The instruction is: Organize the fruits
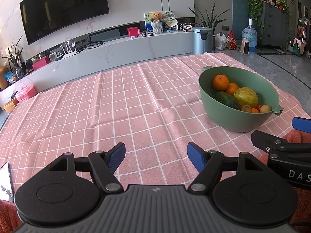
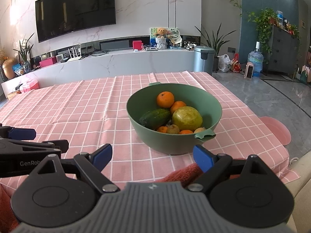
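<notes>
A green bowl (image 1: 236, 119) stands on the pink checked tablecloth; in the right wrist view the bowl (image 2: 171, 143) is just ahead of me. It holds an orange (image 2: 165, 99), a second orange (image 2: 177, 105), a dark green cucumber (image 2: 155, 118), a yellow-green mango (image 2: 187, 118) and several small fruits. My left gripper (image 1: 156, 156) is open and empty over bare cloth, left of the bowl. My right gripper (image 2: 152, 157) is open and empty, close before the bowl's near side. The right gripper also shows at the right edge of the left wrist view (image 1: 279, 136).
A pink plate (image 2: 276, 130) lies at the table's right edge. A red towel (image 2: 180, 172) lies under my right gripper. A phone (image 1: 5, 182) lies at the near left. Beyond the table stand a TV console, a bin (image 2: 204, 60) and plants.
</notes>
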The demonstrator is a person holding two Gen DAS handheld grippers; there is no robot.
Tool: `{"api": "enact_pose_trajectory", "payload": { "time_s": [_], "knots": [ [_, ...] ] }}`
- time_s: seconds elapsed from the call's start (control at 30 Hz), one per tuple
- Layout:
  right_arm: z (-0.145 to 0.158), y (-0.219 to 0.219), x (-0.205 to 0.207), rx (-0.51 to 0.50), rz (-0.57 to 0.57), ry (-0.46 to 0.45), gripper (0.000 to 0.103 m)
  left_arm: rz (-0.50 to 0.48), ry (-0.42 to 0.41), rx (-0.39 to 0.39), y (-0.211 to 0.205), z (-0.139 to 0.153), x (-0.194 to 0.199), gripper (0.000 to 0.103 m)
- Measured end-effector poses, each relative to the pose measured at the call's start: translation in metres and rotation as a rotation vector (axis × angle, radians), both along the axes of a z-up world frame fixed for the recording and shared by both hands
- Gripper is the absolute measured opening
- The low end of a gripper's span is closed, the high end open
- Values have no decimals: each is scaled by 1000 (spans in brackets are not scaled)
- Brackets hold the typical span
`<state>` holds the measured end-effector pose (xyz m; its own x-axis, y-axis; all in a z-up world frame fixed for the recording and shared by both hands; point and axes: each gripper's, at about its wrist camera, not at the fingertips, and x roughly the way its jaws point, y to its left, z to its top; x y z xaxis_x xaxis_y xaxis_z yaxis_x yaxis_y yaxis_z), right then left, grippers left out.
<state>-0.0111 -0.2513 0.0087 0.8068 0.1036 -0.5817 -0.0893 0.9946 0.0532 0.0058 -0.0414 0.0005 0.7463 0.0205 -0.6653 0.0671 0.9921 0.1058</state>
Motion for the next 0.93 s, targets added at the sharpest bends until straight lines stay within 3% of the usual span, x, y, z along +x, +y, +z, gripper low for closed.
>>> {"api": "enact_pose_trajectory", "payload": {
  "time_s": [0.93],
  "knots": [
    [0, 0, 0, 0, 0, 1, 87, -1, -32, -3, 1, 6, -2, 85]
  ]
}}
